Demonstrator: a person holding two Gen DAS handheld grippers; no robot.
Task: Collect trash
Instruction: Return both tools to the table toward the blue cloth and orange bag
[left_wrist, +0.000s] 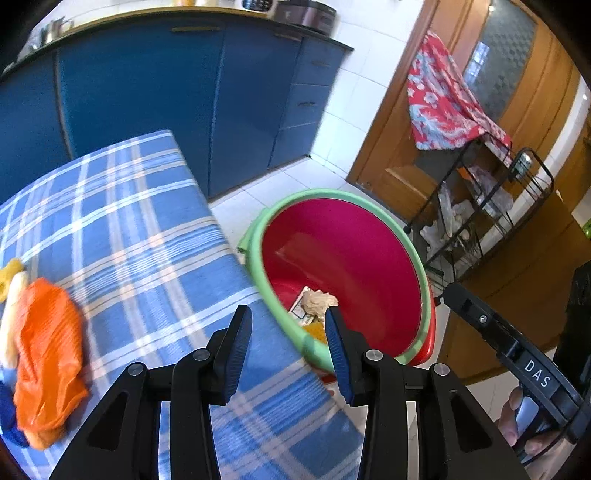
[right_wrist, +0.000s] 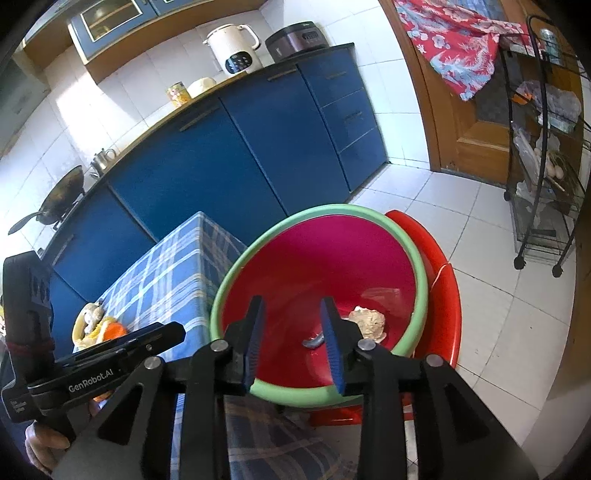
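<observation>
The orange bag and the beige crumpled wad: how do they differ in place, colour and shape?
Place: the orange bag lies on the checked tablecloth; the beige crumpled wad lies inside the red basin. Colour: the bag is bright orange, the wad pale beige. Shape: the bag is long and flattened, the wad balled up. Neither is held; both grippers are open.

Both wrist views tilt down, close over the basin (left_wrist: 280, 295) (right_wrist: 229, 280); left sits above the table (left_wrist: 147, 229) (right_wrist: 177, 258), both share cabinets (left_wrist: 147, 92) (right_wrist: 221, 155).
</observation>
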